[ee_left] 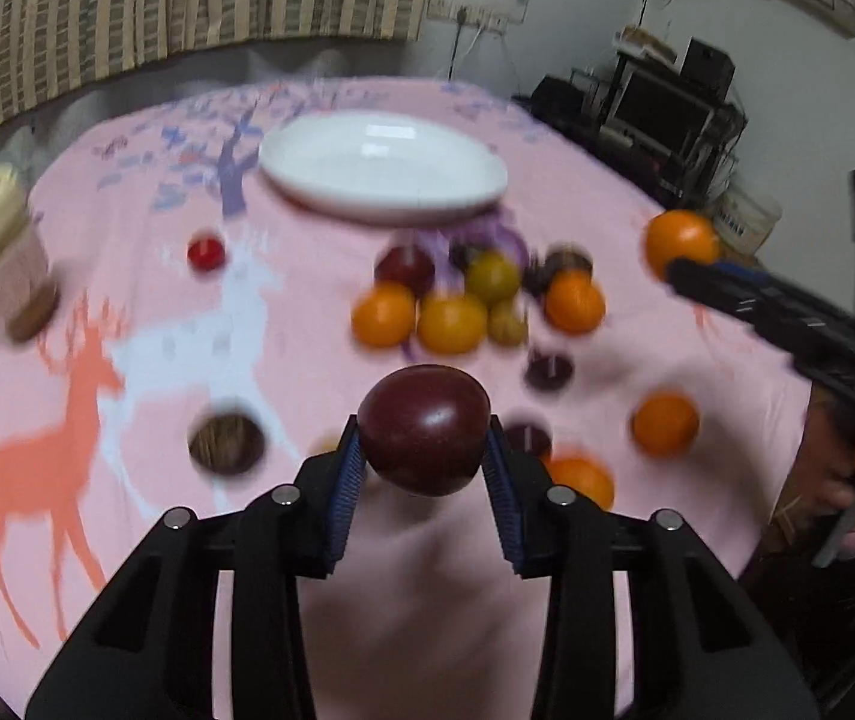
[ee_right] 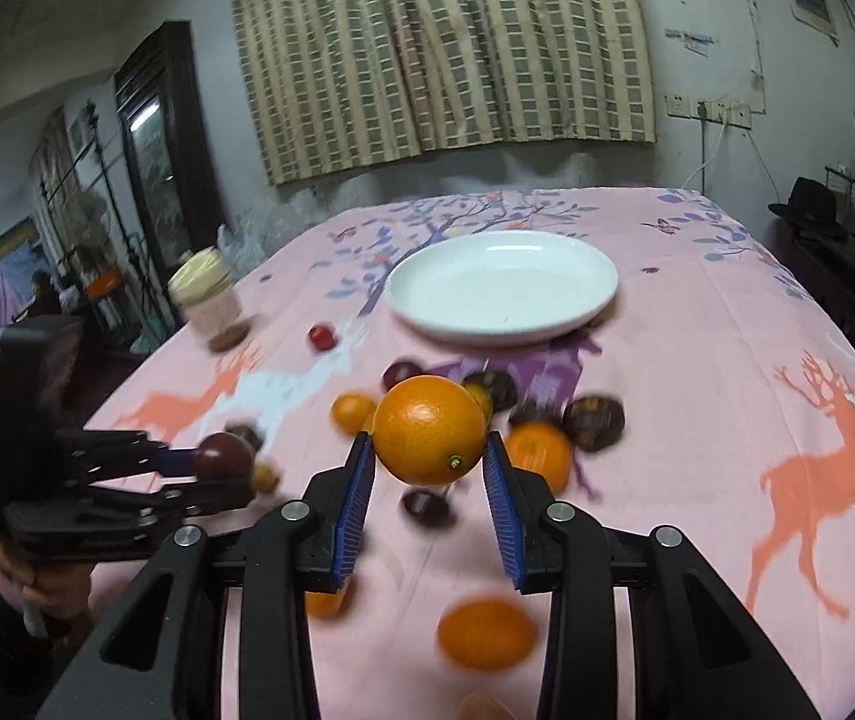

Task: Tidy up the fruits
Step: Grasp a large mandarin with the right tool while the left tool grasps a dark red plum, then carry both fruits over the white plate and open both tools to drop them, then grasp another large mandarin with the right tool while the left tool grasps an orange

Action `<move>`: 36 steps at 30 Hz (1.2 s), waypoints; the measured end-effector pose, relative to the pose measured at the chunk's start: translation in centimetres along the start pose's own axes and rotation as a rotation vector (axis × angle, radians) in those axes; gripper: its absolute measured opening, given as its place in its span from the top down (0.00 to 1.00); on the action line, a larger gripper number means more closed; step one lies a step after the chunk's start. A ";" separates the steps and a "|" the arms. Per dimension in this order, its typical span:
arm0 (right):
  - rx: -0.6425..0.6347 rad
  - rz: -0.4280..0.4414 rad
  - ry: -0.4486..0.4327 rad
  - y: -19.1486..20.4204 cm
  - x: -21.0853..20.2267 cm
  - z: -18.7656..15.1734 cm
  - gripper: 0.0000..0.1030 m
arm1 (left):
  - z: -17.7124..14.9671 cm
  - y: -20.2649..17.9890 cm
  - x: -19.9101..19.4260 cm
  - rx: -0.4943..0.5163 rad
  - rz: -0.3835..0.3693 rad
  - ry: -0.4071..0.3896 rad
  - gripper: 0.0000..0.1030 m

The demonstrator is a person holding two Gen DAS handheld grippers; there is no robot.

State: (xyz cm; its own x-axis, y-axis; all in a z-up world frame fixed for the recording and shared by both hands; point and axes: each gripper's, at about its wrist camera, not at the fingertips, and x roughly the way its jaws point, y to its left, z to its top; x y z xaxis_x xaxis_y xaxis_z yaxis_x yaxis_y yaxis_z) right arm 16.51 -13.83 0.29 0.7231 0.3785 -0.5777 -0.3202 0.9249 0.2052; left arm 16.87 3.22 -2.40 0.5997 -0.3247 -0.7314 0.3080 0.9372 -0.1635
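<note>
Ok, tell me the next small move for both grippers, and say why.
Probably carry both fruits forward to the white plate and release them there. The left gripper already holds a dark red plum, the right gripper an orange, and the plate is empty.

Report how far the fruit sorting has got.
Done: nothing yet; the white plate holds no fruit. In hand: the left hand-held gripper grips a dark red plum, the right hand-held gripper an orange, both lifted above the pink tablecloth. Left: the scattered oranges and dark fruits, like the cluster before the plate.
</note>
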 end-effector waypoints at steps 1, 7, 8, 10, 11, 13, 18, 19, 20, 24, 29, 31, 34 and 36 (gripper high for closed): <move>0.018 -0.011 0.012 -0.7 1.8 1.4 0.64 | 1.7 0.2 0.5 0.005 0.003 -0.016 0.63; 0.067 -0.078 0.130 -3.5 11.9 6.8 0.64 | 12.3 2.6 7.8 -0.019 0.032 0.030 0.63; 0.061 -0.095 0.147 -3.8 13.0 7.2 0.64 | 13.3 2.9 8.9 -0.018 0.037 0.047 0.63; 0.064 -0.111 0.199 -4.7 15.5 8.0 0.64 | 15.4 3.3 11.9 -0.008 0.074 0.092 0.63; 0.066 -0.112 0.216 -5.0 16.2 8.2 0.64 | 16.0 3.6 13.1 -0.004 0.091 0.113 0.63; 0.047 -0.118 0.244 -5.2 17.7 8.6 0.64 | 16.7 4.1 15.3 -0.003 0.103 0.154 0.63; -0.013 -0.125 0.264 -4.9 19.1 8.9 0.48 | 16.8 4.7 17.7 -0.002 0.128 0.196 0.50; -0.013 -0.125 0.264 -4.9 19.1 8.9 0.45 | 16.7 4.7 17.3 0.000 0.138 0.177 0.36; -0.018 -0.131 0.257 -4.7 18.6 8.9 0.45 | 16.7 4.7 16.4 -0.001 0.152 0.143 0.31; -0.032 -0.103 0.187 -3.8 14.1 8.4 0.33 | 15.8 5.0 11.5 -0.020 0.108 0.056 0.17; -0.056 -0.008 0.078 -1.9 6.0 4.3 0.29 | 11.2 4.9 4.2 -0.036 0.095 -0.035 0.10; -0.085 -0.022 0.047 -1.0 3.1 1.5 0.28 | 8.5 4.4 2.0 -0.040 0.091 -0.055 0.10; -0.073 -0.037 0.035 -0.6 0.2 -2.5 0.28 | 3.9 3.2 -0.3 -0.035 0.065 -0.067 0.10; -0.049 -0.044 0.049 -0.5 -0.9 -4.8 0.28 | 0.8 2.2 -1.2 -0.040 0.028 -0.072 0.10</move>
State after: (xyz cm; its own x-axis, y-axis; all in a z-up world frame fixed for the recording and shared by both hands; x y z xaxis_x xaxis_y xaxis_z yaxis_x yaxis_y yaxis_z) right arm 13.11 -14.77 -3.09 0.7068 0.3344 -0.6234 -0.3193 0.9372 0.1407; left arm 17.44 5.56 -1.34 0.6595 -0.3053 -0.6869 0.2618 0.9499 -0.1708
